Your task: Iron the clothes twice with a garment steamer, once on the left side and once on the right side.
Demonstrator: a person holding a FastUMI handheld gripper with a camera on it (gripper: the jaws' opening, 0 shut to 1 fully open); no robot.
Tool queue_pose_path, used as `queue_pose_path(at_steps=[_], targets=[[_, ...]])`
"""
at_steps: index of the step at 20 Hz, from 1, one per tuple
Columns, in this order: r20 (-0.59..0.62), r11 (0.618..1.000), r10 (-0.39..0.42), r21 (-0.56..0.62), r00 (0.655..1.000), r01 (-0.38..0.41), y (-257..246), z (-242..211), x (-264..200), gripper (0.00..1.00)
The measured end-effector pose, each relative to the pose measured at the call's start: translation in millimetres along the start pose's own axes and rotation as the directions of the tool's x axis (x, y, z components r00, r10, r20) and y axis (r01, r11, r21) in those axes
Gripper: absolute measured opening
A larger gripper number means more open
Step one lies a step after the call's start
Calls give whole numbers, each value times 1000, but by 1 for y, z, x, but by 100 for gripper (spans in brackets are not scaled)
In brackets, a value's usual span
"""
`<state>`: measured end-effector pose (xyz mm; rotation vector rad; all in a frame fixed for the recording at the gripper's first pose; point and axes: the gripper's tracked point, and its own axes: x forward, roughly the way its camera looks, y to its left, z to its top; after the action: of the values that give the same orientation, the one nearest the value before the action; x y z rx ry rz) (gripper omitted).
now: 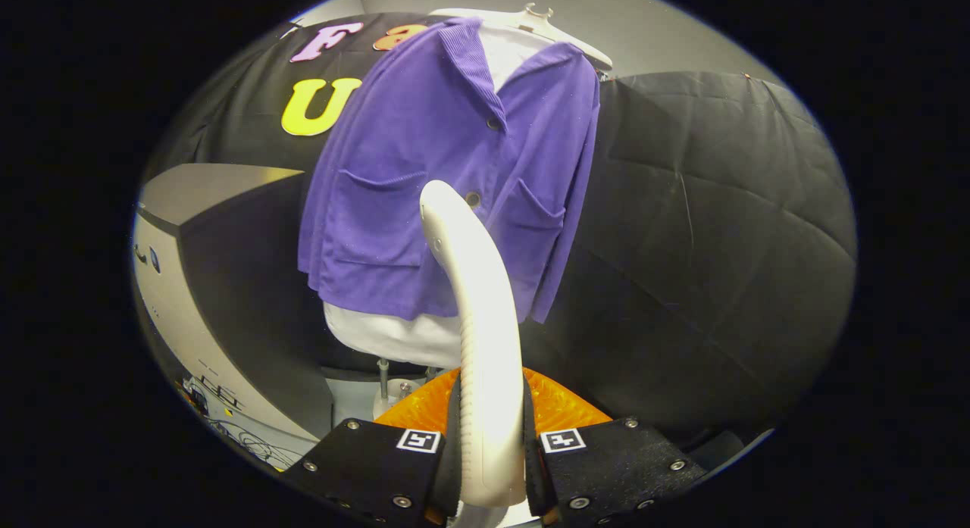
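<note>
The garment steamer [485,338] stands with its long axis running up and away from the tool [491,467], its white handle rising between the two fingers and curving forward at the top so that the head points at the purple corduroy jacket [447,187]. The head sits level with the jacket's lower front, just beside the button placket and between the two patch pockets; whether it touches the cloth cannot be told. The jacket hangs on a white mannequin torso [394,338], which stands on a thin metal post beyond the fingers. The tool is held roughly level, aimed at the jacket's front from below. Its fingers are closed on the steamer's handle, one pressing each side. An orange translucent part [564,407] shows just ahead of the fingers, behind the handle.
</note>
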<state>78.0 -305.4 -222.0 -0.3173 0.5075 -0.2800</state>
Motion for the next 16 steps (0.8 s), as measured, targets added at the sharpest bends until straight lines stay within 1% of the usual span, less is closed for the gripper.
queue_pose_path(at_steps=[3, 6, 8, 11, 14, 16], targets=[[69, 999, 54, -3, 996, -54, 9, 26, -38, 34], [142, 994, 110, -11, 984, -110, 25, 61, -76, 34], [187, 992, 128, -18, 974, -127, 34, 86, -97, 34], [246, 992, 124, 0, 961, -127, 47, 125, -120, 33], [310, 996, 77, 27, 948, -90, 53, 170, -141, 33], [333, 994, 66, 59, 941, -91, 71, 194, -151, 33]])
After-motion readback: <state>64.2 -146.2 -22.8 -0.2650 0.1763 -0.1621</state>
